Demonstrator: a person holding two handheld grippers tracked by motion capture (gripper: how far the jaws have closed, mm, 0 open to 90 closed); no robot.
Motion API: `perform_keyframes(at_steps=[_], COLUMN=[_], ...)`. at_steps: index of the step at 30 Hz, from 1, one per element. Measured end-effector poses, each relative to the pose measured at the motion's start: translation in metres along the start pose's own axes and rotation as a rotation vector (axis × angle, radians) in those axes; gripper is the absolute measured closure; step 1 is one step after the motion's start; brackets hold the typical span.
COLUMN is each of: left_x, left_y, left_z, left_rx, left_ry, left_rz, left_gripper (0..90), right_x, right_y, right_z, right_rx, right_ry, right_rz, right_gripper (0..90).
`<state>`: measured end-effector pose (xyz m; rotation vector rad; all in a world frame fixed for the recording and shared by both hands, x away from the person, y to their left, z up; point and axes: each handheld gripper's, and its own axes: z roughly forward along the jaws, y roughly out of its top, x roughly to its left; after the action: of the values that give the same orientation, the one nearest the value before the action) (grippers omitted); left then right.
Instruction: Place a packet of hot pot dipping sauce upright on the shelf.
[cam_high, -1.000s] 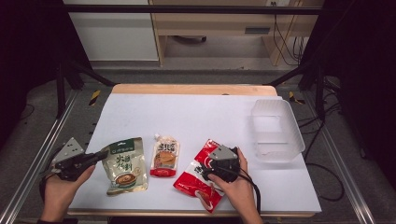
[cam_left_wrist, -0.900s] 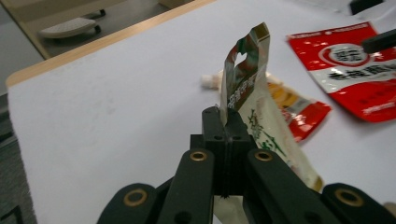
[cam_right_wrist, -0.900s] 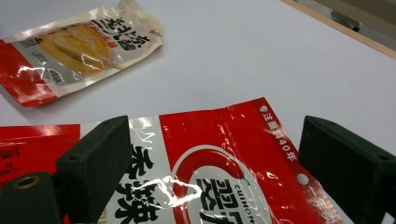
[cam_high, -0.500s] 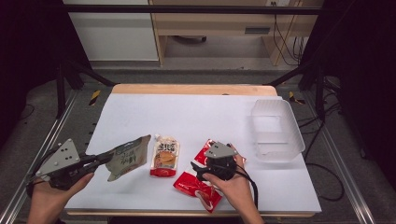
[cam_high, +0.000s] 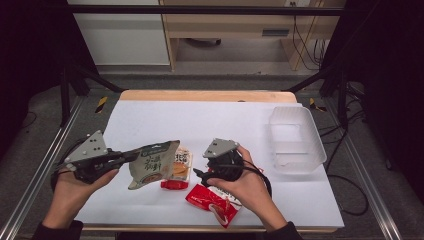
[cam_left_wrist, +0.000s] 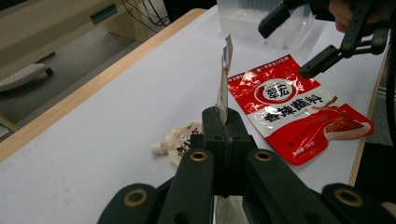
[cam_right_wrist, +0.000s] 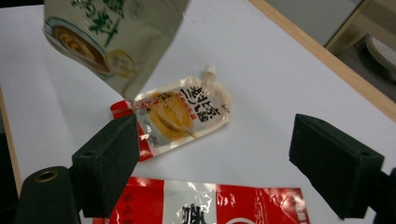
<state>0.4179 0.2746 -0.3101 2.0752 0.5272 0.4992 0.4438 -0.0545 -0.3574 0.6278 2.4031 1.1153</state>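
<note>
My left gripper (cam_high: 131, 156) is shut on the edge of a green-and-cream food pouch (cam_high: 152, 164) and holds it off the white table. Edge-on, that pouch (cam_left_wrist: 224, 79) rises from the closed jaws of the left gripper (cam_left_wrist: 223, 122). My right gripper (cam_high: 202, 177) hovers open above a red pouch (cam_high: 214, 204). Its jaws have just been closing a little, with nothing between them. In the right gripper view the lifted pouch (cam_right_wrist: 112, 37) hangs at top left, and a small spouted sauce pouch (cam_right_wrist: 182, 114) lies flat beyond the right gripper (cam_right_wrist: 229, 154). The red pouch (cam_right_wrist: 201, 205) lies under it.
A clear plastic container (cam_high: 295, 140) stands at the right side of the white table (cam_high: 225, 117). The small spouted pouch (cam_high: 179, 167) lies between the two hands. A wooden strip (cam_high: 205, 95) edges the table's far side, and metal rails run along both sides.
Both hands rose. The left gripper lifted the green-and-cream pouch off the table and tilted it. The right gripper came up off the red pouch, which stays on the table.
</note>
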Motion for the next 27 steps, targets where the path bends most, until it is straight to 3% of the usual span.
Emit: perform_keyframes(at_steps=[6, 12, 16, 19, 27], left_x=[-0.001, -0.006, -0.010, -0.013, -0.015], left_y=[0.017, 0.030, 0.032, 0.032, 0.032], left_z=[0.018, 0.028, 0.032, 0.034, 0.040], left_rx=[0.026, 0.032, 0.033, 0.034, 0.064], left_ry=[-0.024, -0.051, -0.062, -0.071, -0.083], left_rz=[0.039, 0.073, 0.084, 0.087, 0.102], left_gripper=[90.0, 90.0, 90.0, 90.0, 90.0], right_x=[-0.006, -0.014, -0.019, -0.021, -0.013], right_y=[0.029, 0.045, 0.050, 0.053, 0.053], right_z=[-0.002, -0.005, -0.008, -0.007, -0.002], right_rx=[0.029, 0.052, 0.057, 0.078, 0.138], right_ry=[0.016, 0.022, 0.019, 0.046, 0.073], right_rz=[-0.072, -0.128, -0.151, -0.171, -0.234], right_gripper=[18.4, 24.3, 27.0, 28.8, 34.8])
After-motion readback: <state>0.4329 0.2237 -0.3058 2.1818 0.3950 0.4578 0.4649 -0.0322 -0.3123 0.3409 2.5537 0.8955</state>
